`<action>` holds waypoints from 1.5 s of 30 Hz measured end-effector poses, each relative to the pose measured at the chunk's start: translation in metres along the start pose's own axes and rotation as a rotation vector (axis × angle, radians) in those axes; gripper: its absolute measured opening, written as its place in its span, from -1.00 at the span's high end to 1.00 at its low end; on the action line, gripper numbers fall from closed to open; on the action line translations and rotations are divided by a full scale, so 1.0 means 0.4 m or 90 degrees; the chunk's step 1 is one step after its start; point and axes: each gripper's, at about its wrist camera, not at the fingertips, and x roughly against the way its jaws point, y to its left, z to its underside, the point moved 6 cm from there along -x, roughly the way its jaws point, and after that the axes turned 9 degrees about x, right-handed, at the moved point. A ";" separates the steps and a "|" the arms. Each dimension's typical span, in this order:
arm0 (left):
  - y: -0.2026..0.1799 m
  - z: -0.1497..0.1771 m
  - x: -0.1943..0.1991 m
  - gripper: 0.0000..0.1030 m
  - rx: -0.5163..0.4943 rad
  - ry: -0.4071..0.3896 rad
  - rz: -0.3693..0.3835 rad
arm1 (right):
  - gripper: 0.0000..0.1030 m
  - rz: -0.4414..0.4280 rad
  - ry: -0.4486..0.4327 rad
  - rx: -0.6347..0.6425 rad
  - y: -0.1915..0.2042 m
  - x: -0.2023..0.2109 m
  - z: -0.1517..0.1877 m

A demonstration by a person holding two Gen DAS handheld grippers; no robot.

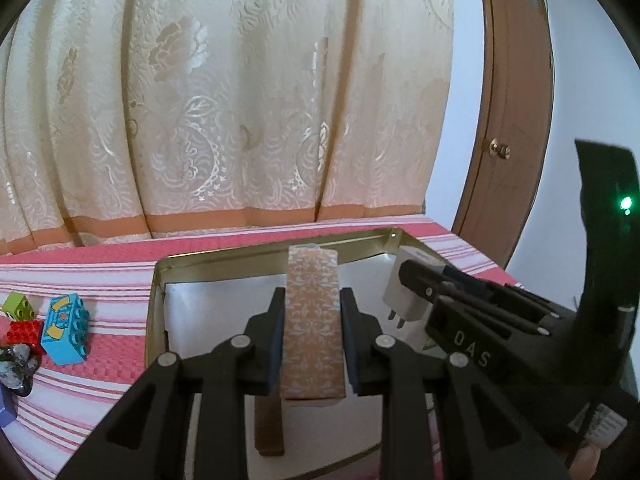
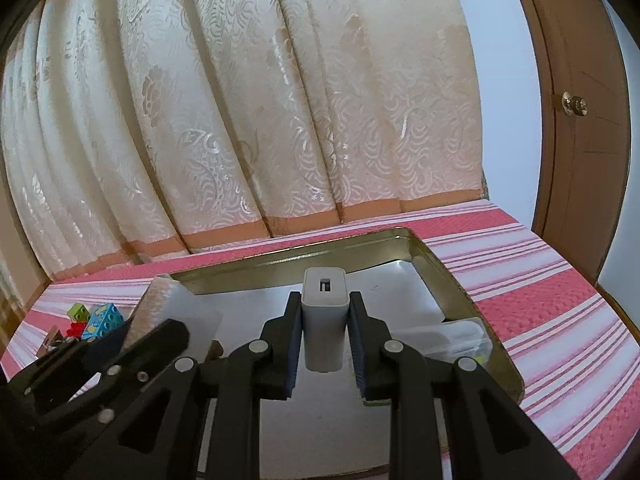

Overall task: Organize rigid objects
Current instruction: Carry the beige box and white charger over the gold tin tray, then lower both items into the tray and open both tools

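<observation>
Box (image 1: pixel 313 320): slim, orange, pale floral print, seemingly cardboard.

Shiny gold metal tin (image 2: pixel 452 280), woven striped cloth (image 2: pixel 540 280), smooth white plastic charger (image 2: pixel 324 312), patterned paper-covered box (image 1: pixel 312 320).

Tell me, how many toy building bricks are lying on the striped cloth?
3 that I can see, all left of the metal tray: a green brick farthest back, a red brick in front of it, and a blue brick beside them. More may be hidden.
</observation>
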 end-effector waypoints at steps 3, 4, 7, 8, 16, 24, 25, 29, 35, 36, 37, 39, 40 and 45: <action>0.003 0.003 -0.005 0.54 -0.002 0.004 -0.008 | 0.53 0.000 0.005 0.005 0.005 -0.006 0.004; 0.004 0.004 -0.007 0.54 -0.001 0.007 -0.010 | 0.53 0.000 0.008 0.005 0.006 -0.009 0.006; 0.009 0.009 -0.016 0.54 -0.003 0.012 -0.018 | 0.53 0.004 0.015 0.009 0.008 -0.016 0.010; 0.010 0.011 -0.018 0.54 -0.004 0.013 -0.022 | 0.53 0.004 0.016 0.009 0.009 -0.017 0.011; 0.014 0.010 -0.028 0.53 0.004 0.026 -0.029 | 0.52 0.000 0.027 0.010 0.017 -0.028 0.016; 0.050 0.007 -0.031 -0.05 0.040 0.024 -0.068 | 0.52 0.011 0.019 0.012 0.018 -0.022 0.016; 0.060 0.005 -0.025 -0.16 0.051 0.017 -0.071 | 0.51 0.015 0.012 0.011 0.015 -0.017 0.013; 0.112 -0.002 0.010 -0.85 0.113 -0.019 -0.077 | -0.37 0.033 -0.018 -0.024 -0.016 0.010 0.001; 0.155 -0.012 0.064 -0.99 0.146 -0.079 -0.079 | -0.67 0.059 -0.060 -0.061 -0.050 0.042 -0.013; 0.160 -0.014 0.072 -0.99 0.143 -0.088 -0.087 | -0.67 0.060 -0.056 -0.059 -0.047 0.039 -0.013; 0.167 -0.016 0.083 -0.99 0.143 -0.099 -0.097 | -0.67 0.057 -0.051 -0.059 -0.045 0.035 -0.011; 0.184 -0.024 0.105 -0.99 0.142 -0.123 -0.122 | -0.67 0.055 -0.050 -0.060 -0.043 0.035 -0.011; 0.193 -0.028 0.116 -0.99 0.141 -0.134 -0.136 | -0.67 0.055 -0.050 -0.060 -0.042 0.034 -0.011; 0.242 -0.030 0.150 -0.99 0.132 -0.158 -0.204 | -0.67 0.056 -0.050 -0.064 -0.044 0.034 -0.004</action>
